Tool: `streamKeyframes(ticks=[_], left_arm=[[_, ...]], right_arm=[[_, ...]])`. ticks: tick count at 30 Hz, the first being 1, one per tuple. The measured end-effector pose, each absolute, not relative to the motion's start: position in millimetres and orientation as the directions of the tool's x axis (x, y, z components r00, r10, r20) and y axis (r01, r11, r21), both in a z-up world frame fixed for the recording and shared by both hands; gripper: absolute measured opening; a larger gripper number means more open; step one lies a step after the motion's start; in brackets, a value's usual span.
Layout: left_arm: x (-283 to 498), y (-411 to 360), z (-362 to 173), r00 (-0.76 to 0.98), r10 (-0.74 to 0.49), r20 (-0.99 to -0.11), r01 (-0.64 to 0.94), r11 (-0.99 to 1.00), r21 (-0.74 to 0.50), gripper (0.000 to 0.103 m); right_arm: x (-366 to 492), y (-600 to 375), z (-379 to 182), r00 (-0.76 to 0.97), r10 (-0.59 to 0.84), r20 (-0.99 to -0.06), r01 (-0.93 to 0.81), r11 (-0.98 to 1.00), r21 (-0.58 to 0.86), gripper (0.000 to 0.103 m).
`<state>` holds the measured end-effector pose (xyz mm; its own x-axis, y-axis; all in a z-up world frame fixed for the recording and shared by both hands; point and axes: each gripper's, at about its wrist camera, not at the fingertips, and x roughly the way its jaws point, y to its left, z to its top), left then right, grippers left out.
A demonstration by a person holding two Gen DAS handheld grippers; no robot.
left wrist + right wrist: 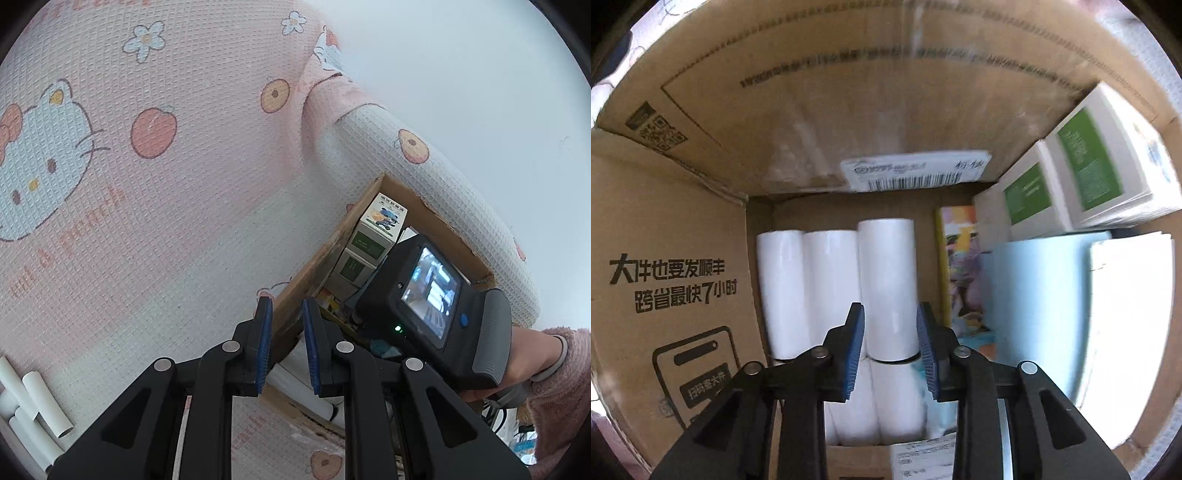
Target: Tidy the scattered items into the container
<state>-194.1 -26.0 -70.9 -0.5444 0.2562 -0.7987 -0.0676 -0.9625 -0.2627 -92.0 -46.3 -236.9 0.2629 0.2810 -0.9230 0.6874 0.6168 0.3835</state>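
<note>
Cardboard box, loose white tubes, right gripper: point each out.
Cardboard box (325, 254), left wrist view, on its near wall.
White tubes (40, 402), left wrist view, on the top tube.
Right gripper (891, 350), right wrist view, between the fingertips.

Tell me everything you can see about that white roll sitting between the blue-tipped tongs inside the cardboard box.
The white roll is a smooth, slightly glossy cylinder. It lies lengthwise in the cardboard box, atop other white rolls packed side by side. The right tongs straddle its near end, the blue pads beside it; whether they touch it is unclear. A colourful booklet stands to its right.
</note>
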Motion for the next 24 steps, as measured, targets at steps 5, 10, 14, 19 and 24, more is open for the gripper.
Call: streamKeyframes(ticks=[5, 10, 14, 19, 24], left_arm=[[-193, -17, -67, -0.553, 0.249, -0.795, -0.089, -0.966, -0.241, 0.019], [-195, -10, -64, -0.556, 0.247, -0.794, -0.097, -0.968, -0.233, 0.019], [-195, -4, -65, -0.550, 0.249, -0.797, -0.105, -0.968, -0.230, 0.019], [-197, 2, -68, -0.536, 0.255, -0.805, -0.117, -0.967, -0.228, 0.019], [-200, 5, -71, -0.532, 0.249, -0.809, -0.122, -0.968, -0.218, 0.019]], right_arm=[[-90, -48, -214, 0.319, 0.209, -0.925, 0.681, 0.628, 0.377, 0.024], [-81, -48, -214, 0.342, 0.264, -0.902, 0.650, 0.627, 0.430, 0.022], [-83, -55, -242, 0.310, 0.391, -0.867, 0.689, 0.536, 0.488, 0.022], [-85, -64, -247, 0.326, 0.425, -0.844, 0.704, 0.486, 0.517, 0.021], [-84, -69, -246, 0.332, 0.439, -0.835, 0.707, 0.470, 0.529, 0.021]])
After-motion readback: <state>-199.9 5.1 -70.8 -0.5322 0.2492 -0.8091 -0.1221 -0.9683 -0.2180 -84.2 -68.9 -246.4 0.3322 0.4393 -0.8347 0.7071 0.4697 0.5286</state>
